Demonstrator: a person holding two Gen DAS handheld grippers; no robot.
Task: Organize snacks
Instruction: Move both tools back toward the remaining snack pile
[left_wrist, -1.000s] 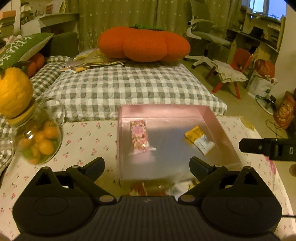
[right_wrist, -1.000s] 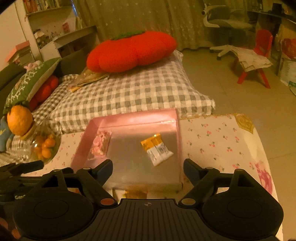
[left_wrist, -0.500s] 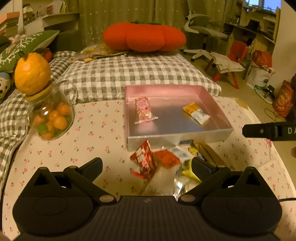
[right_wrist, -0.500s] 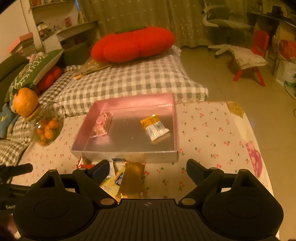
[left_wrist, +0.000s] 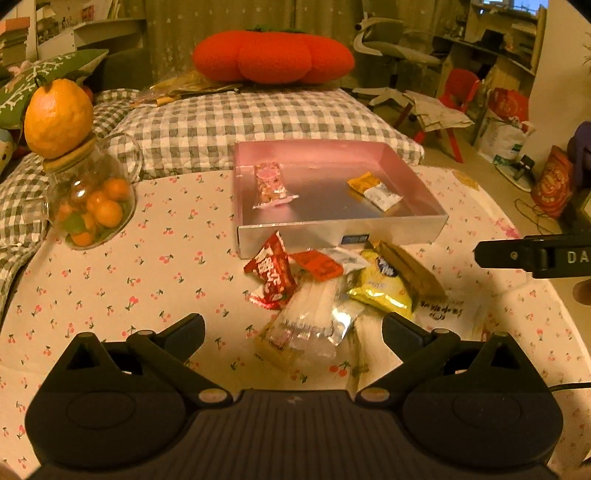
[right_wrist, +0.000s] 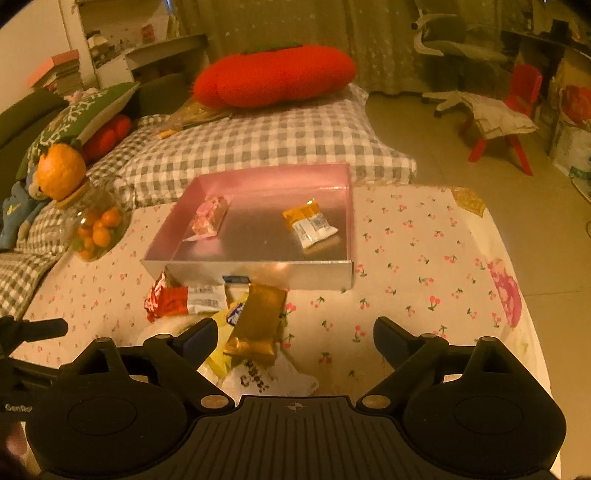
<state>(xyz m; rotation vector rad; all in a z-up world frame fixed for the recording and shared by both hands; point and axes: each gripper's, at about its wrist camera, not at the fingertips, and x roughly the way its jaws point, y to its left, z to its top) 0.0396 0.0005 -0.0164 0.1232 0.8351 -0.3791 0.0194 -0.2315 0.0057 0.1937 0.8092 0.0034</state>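
Both grippers (left_wrist: 293, 325) (right_wrist: 294, 330) hovering wide apart, holding nothing; right one probably nearest gold packet (right_wrist: 257, 317); pinching its middle, then lifting into tray (right_wrist: 255, 275).

I see a glass jar (left_wrist: 92, 206) of oranges at the table's (left_wrist: 147, 280) left edge. Beyond the far edge lies a checked cushion (left_wrist: 258, 118) bearing a red pillow (left_wrist: 273, 55).

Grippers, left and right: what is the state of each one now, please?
Left gripper: open, holding nothing, above the snack pile.
Right gripper: open, holding nothing.

Both grippers, left (left_wrist: 293, 326) and right (right_wrist: 294, 330), apparently wide-jawed, empty.
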